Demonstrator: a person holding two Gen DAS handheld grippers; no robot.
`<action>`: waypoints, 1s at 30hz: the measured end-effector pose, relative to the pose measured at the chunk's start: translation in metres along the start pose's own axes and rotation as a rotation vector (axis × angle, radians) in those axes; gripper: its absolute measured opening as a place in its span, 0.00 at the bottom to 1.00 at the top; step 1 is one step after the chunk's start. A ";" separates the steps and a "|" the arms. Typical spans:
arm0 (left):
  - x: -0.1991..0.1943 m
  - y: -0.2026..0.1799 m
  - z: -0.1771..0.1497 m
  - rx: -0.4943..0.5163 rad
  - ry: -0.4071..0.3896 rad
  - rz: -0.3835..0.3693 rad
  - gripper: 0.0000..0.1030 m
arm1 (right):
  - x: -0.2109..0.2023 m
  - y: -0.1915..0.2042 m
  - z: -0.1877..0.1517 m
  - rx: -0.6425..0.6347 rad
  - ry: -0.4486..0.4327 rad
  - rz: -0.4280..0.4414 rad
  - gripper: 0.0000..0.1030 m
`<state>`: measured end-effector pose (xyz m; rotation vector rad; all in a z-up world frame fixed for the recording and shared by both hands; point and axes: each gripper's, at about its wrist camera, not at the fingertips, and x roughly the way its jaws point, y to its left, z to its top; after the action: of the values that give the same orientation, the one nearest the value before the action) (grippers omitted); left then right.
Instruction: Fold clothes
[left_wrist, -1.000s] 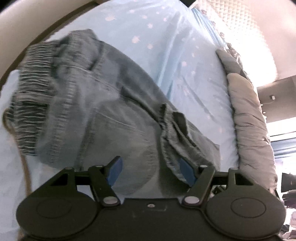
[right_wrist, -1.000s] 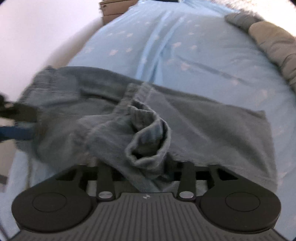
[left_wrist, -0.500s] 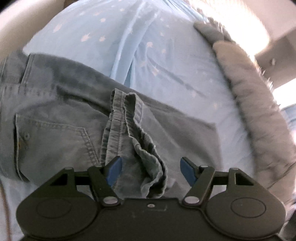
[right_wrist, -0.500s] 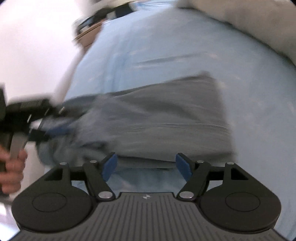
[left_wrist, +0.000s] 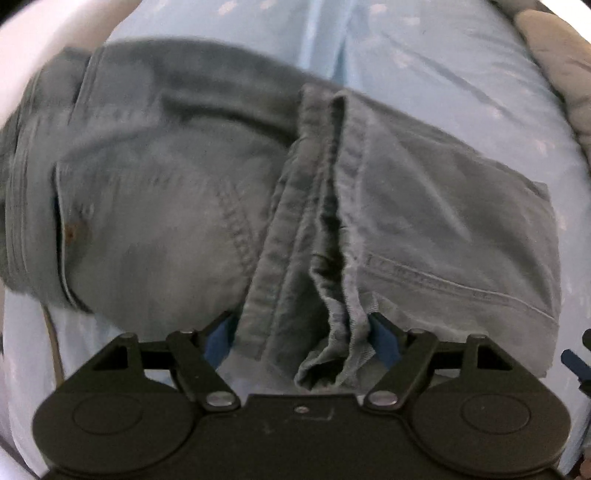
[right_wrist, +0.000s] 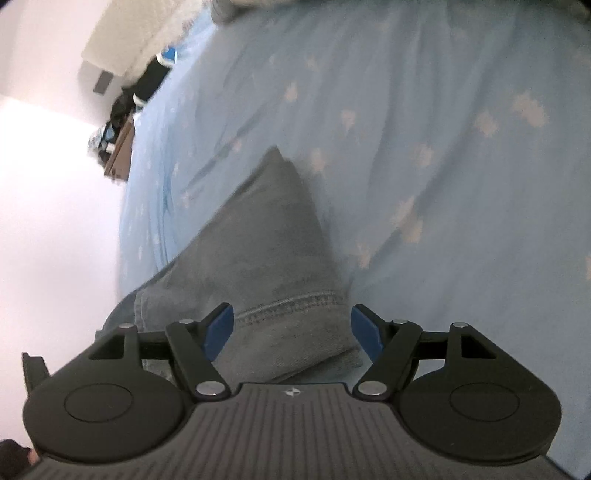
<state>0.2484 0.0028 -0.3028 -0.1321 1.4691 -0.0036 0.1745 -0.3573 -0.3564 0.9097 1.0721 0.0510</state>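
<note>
Folded jeans (left_wrist: 155, 206) lying across a blue starred bed (left_wrist: 424, 55), filling mid-frame in the left view: pocket at left, bunched hems at centre between the left gripper (left_wrist: 301, 341) fingers, just opening, blue pads flanking the cloth without clamping. Grey blanket (left_wrist: 554, 55) only here, upper right. Right view: only one jeans corner (right_wrist: 273, 251) between the right gripper (right_wrist: 291, 330) fingers, spread, no pinch; clutter (right_wrist: 125, 110) upper left.
</note>
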 end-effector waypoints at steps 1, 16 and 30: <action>0.002 0.003 0.000 -0.010 0.007 -0.005 0.75 | 0.004 -0.001 0.003 0.001 0.016 0.004 0.72; 0.017 0.029 0.020 0.002 0.077 -0.069 0.82 | 0.067 -0.004 0.022 0.112 0.233 0.091 0.92; -0.021 0.033 0.013 -0.003 0.001 -0.125 0.78 | 0.050 0.033 0.026 0.127 0.142 0.038 0.35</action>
<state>0.2568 0.0382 -0.2838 -0.2268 1.4598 -0.1030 0.2327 -0.3297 -0.3675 1.0535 1.2003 0.0806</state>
